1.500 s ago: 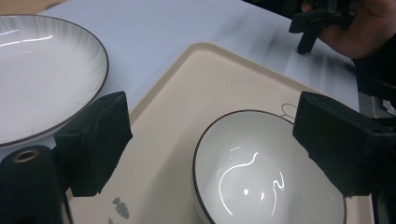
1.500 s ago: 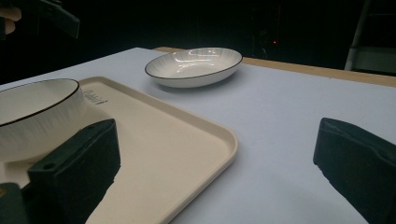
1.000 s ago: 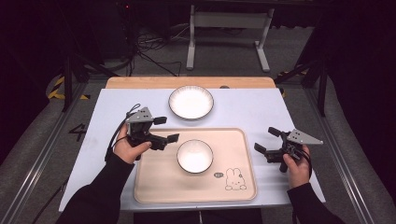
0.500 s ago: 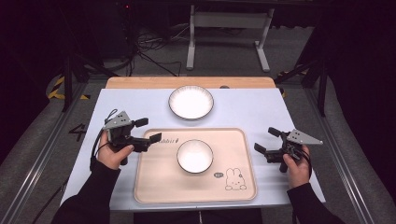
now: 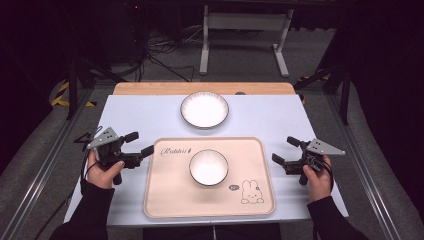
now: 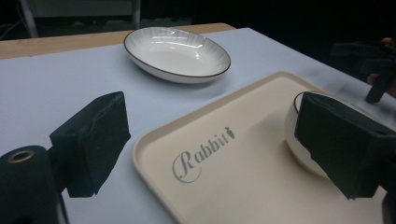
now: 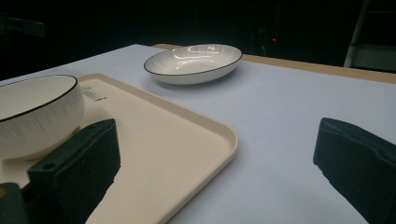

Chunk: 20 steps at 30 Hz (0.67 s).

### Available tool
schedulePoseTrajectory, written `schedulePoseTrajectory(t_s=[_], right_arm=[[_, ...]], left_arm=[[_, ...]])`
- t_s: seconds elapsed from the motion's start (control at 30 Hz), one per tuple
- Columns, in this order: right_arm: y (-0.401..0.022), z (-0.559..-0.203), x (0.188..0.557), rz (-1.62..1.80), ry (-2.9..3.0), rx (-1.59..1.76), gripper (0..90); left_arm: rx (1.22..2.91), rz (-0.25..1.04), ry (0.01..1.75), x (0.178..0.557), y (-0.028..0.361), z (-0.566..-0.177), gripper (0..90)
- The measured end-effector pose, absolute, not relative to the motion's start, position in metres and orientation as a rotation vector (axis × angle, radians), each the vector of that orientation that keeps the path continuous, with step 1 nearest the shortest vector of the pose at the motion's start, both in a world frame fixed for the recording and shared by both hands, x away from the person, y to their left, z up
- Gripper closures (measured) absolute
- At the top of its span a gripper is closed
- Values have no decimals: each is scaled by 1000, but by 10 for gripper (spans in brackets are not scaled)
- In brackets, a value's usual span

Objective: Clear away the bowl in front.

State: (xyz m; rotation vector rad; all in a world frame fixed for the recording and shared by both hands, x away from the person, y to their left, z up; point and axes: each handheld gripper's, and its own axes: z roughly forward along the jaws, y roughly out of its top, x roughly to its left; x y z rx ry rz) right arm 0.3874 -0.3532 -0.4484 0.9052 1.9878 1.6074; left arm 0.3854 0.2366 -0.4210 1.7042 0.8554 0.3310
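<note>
Left tongs (image 5: 141,144), in my left hand (image 5: 102,170), stand wide and empty just off the left edge of the cream tray (image 5: 165,200); right tongs (image 5: 284,151) gape equally wide, empty, beside its right edge. I see the small white bowl (image 5: 208,167) upright at the tray's centre, and the ribbed plate (image 5: 204,109) beyond it on the desk (image 5: 280,117).

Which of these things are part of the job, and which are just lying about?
In the job:
- bowl, sitting on the tray
- tray
- left hand-held gripper, open, beside the tray's left edge
- right hand-held gripper, open, right of the tray

Perhaps in the job, untouched for now:
- plate, on the table beyond the tray

Lying about:
- metal stand, on the floor behind the table
</note>
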Motion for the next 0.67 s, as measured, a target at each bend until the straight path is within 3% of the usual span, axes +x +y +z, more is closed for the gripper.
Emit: schedulePoseTrajectory(t_s=[0.43, 0.67], right_arm=[[-354, -449, 387, 1610, 1988, 912, 11], [-354, -450, 387, 1614, 1989, 906, 11]], left_arm=[[1625, 427, 866, 375, 257, -451, 73], [1628, 414, 862, 376, 256, -457, 69]])
